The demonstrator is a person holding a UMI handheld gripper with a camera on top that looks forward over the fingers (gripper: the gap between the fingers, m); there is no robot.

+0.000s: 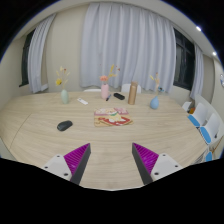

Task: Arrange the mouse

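The fingers stand wide apart with nothing between them, held above the near edge of the bench. The mouse lies well ahead and to the left, alone on bare wood. It is small and low, so the risk is likely a misaligned approach: a finger could nudge it away or clip the mat to its right.

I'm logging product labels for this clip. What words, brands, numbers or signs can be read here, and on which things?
None can be read.
The book or mat at mid-table has coloured print, too small and blurred to read.
The mouse, the vases and the brown bottle show no legible marks.
The gripper has its fingers open and bears no text.
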